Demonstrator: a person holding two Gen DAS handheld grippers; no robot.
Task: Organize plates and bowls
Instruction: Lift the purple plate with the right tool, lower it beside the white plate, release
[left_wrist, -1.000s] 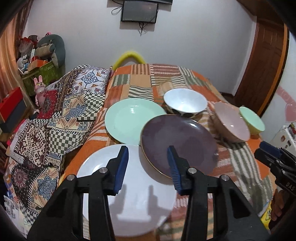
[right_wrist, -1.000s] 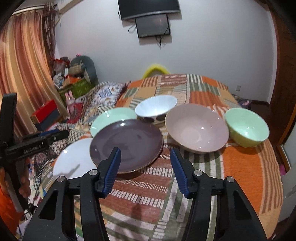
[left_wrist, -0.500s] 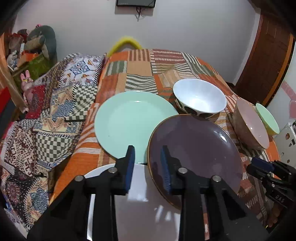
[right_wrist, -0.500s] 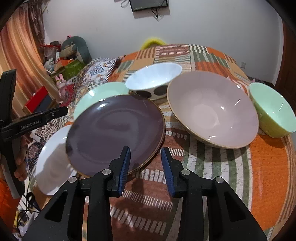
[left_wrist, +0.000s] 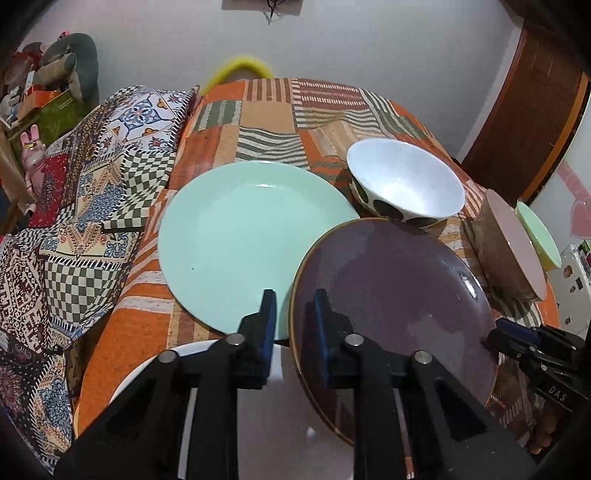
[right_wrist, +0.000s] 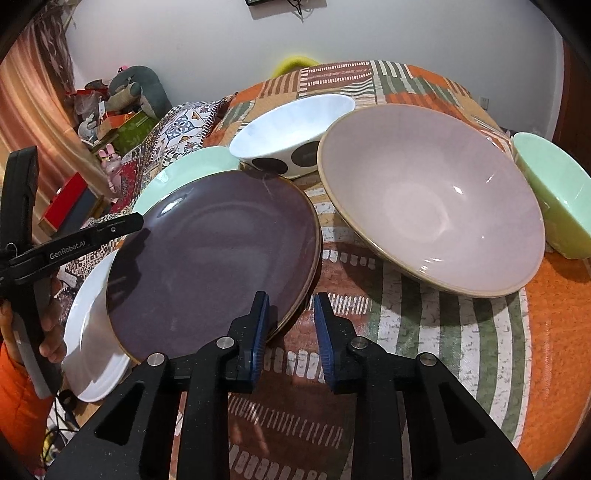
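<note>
Patchwork cover (right_wrist: 554, 295) spread under all the crockery, same as before. Purple plate (right_wrist: 214, 251) lay mid-cover, tilted, its left part overlapping the white plate (right_wrist: 88, 332) and its far edge overlapping the mint plate (left_wrist: 240, 236). Pink bowl (right_wrist: 432, 206) sat just right of it, the spotted bowl (left_wrist: 406, 184) behind, and the green bowl (right_wrist: 554, 192) far right, none shifted.

Main change: moved in from hovering wide open a second ago to straddling the purple plate's rim. Left gripper (left_wrist: 291, 325) bracketed the left rim, jaws narrowed to a slim gap, one finger over the plate face and one outside. Right gripper (right_wrist: 290, 321) did the same at the near-right rim.

Showed a sliver of gap beside the rim in both views. Could not tell whether the pads had bitten yet.

Read as a two-handed pickup of the purple plate about to begin, probably to stack it on another plate. Nothing stacked so far, bowls untouched.
</note>
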